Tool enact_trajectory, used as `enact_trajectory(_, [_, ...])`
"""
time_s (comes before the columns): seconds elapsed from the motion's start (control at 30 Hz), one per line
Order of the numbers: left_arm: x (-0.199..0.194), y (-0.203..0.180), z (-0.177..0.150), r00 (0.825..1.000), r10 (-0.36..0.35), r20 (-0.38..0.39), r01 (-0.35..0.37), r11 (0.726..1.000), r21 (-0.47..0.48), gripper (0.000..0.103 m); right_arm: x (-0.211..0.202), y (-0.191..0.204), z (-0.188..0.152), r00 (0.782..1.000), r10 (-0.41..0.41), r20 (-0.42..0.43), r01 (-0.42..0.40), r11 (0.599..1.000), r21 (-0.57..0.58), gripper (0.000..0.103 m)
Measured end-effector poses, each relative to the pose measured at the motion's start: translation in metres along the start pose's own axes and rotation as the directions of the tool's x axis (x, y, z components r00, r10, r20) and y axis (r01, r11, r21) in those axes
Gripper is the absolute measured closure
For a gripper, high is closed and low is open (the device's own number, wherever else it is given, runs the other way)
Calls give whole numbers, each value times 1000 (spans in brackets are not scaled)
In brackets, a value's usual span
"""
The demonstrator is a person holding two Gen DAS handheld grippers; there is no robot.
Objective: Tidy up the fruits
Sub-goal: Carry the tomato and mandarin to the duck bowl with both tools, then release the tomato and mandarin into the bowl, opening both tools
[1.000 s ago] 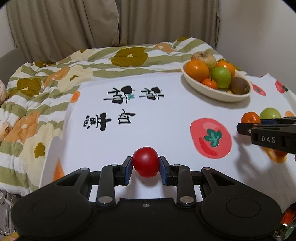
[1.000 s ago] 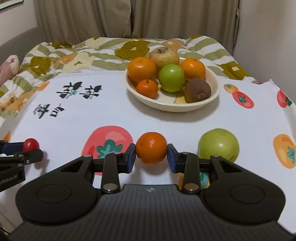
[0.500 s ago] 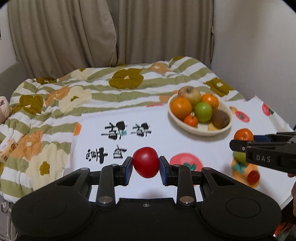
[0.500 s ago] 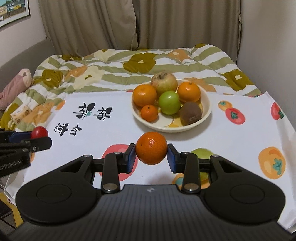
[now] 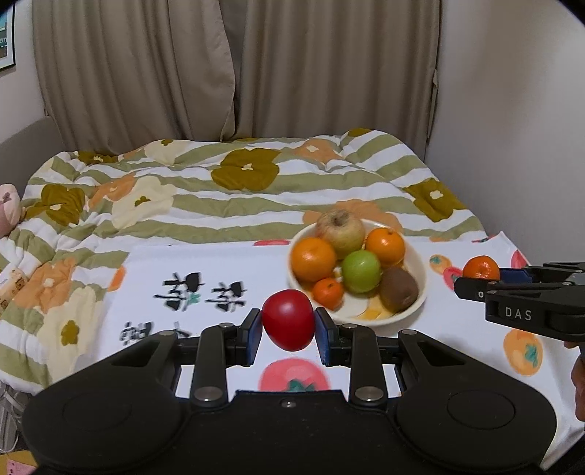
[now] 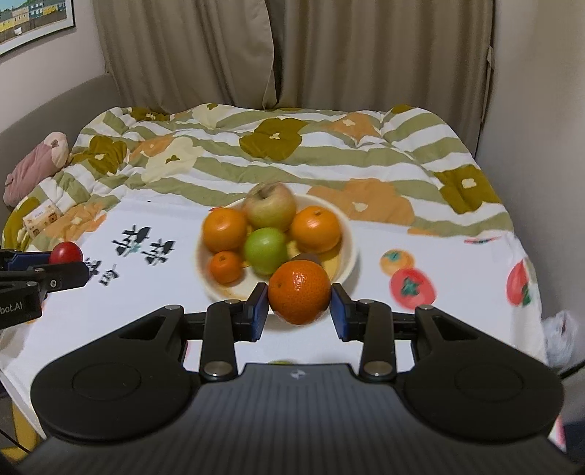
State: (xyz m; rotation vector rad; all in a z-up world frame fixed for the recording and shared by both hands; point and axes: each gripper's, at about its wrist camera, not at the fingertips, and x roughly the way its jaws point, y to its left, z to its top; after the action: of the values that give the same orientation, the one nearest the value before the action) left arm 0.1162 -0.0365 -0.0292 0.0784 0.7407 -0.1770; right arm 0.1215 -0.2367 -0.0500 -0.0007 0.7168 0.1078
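While both grippers are held above the white printed cloth (image 5: 204,263) that covers the surface, a pink stuffed toy (image 6: 36,166) and a small printed packet (image 6: 40,219) are seen far off to the left on the striped floral quilt (image 6: 292,153). Beige curtains (image 5: 234,73) hang behind the bed, and a framed picture (image 6: 33,22) is mounted on the wall at upper left.

The left gripper (image 5: 289,327) is closed on one red tomato (image 5: 289,319); its blue pads are pressed against both sides of the fruit, which is lifted clear of the cloth. Ahead of these jaws and slightly to the right, a cream bowl (image 5: 420,270) is set on the cloth. Six fruits are counted in it: two large oranges (image 5: 313,258), one small mandarin (image 5: 328,292), one yellowish apple (image 5: 340,234), one green apple (image 5: 361,271) and one brown kiwi (image 5: 397,290).

The right gripper (image 6: 299,307) is closed on one orange mandarin (image 6: 299,291), gripped between its blue pads and held in the air directly in front of the bowl, so that the kiwi is almost hidden behind it. To the right of these jaws, only printed fruit motifs (image 6: 413,287) are seen on the cloth, and a crumpled white bag (image 6: 559,338) is seen beyond the cloth's right edge.
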Motion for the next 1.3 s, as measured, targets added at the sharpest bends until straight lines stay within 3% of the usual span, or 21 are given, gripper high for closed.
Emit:
enact_trajectory(0.43, [80,-58,19,997,12,-74,-11,1000,16,69,63,-56,22,998,54,-39,-56,996,-66,52])
enact_trajectory(0.73, [132,-78,18,986,27,-165,-16,998,66,69,103,-60,27,992,101,-79,-109,990,-95,52])
enact_trajectory(0.97, [145,-82,20,979,20,-204,-6,997,73,68,117,-61,32,989,119,-92,-128,987,-95,52])
enact_trajectory(1.0, [144,-82,21,979,23,-202,-8,997,75,56,118,-62,33,988,121,-91,-130,987,-95,52])
enact_trajectory(1.03, [142,-82,21,979,24,-201,-9,997,78,32,118,-62,34,988,123,-90,-132,987,-94,52])
enact_trajectory(1.1, [135,-82,22,983,27,-180,-14,997,72,11,118,-63,36,987,128,-93,-136,986,-92,52])
enact_trajectory(1.3, [115,-72,23,988,25,-155,-18,999,45,11,118,-63,40,983,153,-103,-164,980,-111,52])
